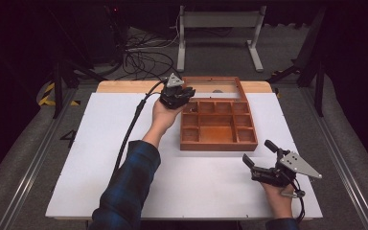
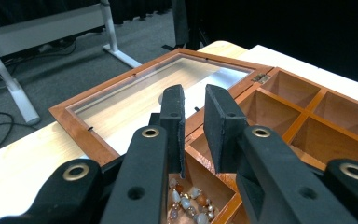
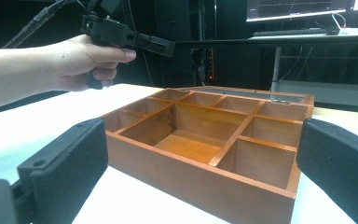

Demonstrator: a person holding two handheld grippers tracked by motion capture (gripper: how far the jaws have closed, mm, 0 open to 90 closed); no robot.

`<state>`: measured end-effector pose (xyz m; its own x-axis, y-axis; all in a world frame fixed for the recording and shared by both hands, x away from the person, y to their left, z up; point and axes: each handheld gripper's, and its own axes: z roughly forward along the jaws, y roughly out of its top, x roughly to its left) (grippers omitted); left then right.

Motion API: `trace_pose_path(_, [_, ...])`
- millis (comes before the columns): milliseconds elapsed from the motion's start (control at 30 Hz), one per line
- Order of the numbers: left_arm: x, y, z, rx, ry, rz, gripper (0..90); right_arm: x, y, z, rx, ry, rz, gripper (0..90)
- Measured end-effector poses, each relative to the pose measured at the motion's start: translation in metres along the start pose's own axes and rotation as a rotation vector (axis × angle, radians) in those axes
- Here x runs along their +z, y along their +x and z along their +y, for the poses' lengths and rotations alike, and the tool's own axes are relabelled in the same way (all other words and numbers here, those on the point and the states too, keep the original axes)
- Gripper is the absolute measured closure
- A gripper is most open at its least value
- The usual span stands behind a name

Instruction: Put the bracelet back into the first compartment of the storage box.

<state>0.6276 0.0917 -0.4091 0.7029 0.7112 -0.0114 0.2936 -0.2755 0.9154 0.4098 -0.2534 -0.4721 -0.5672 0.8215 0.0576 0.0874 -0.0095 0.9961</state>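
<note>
High view: the open reddish-brown wooden compartment box (image 1: 219, 125) sits on the white table top (image 1: 100, 163), its glass-paned lid (image 1: 214, 87) folded flat behind it. The left gripper (image 1: 188, 91) hovers over the box's far-left corner compartment. The right gripper (image 1: 258, 153) waits just off the box's near-right corner, jaws spread wide and empty, facing the box's near wall.

Left gripper view: the jaws stand near together with a narrow gap and nothing visible between the pads. Below them, in the box's corner compartment, lies a string of pale and amber beads (image 2: 186, 200), already resting on the compartment floor.

Judgement: the step in hand looks like the release of the beads into that compartment. To do it well, open enough that no bead or cord snags a pad, lift straight up clear of the box's dividers, and avoid the lid hinge (image 2: 261, 78) behind. Keep the right gripper off the box wall so the box doesn't shift.
</note>
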Motion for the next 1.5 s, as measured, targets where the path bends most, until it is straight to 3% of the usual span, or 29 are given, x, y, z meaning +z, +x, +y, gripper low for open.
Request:
trace_pose_path(333, [-0.010, -0.005, -0.001, -0.001, -0.036, -0.013, 60.0, 0.000, 0.000, 0.000, 0.000, 0.001, 0.000, 2.7])
trace_pose_path(667, [-0.032, -0.008, -0.006, 0.006, -0.076, -0.008, 33.3, 0.001, 0.002, 0.000, -0.005, 0.007, 0.000, 2.7])
trace_pose_path(1133, [-0.071, -0.011, -0.022, -0.013, -0.136, -0.012, 20.8, 0.001, 0.003, 0.000, -0.008, 0.008, -0.006, 2.7])
trace_pose_path(1300, [-0.083, -0.016, -0.025, 0.016, -0.144, 0.003, 15.8, 0.001, 0.003, 0.000, -0.005, 0.010, -0.007, 2.7])
trace_pose_path(1500, [-0.098, -0.020, -0.030, 0.020, -0.154, -0.002, 13.7, 0.001, 0.002, 0.000, -0.012, 0.010, -0.009, 2.7])
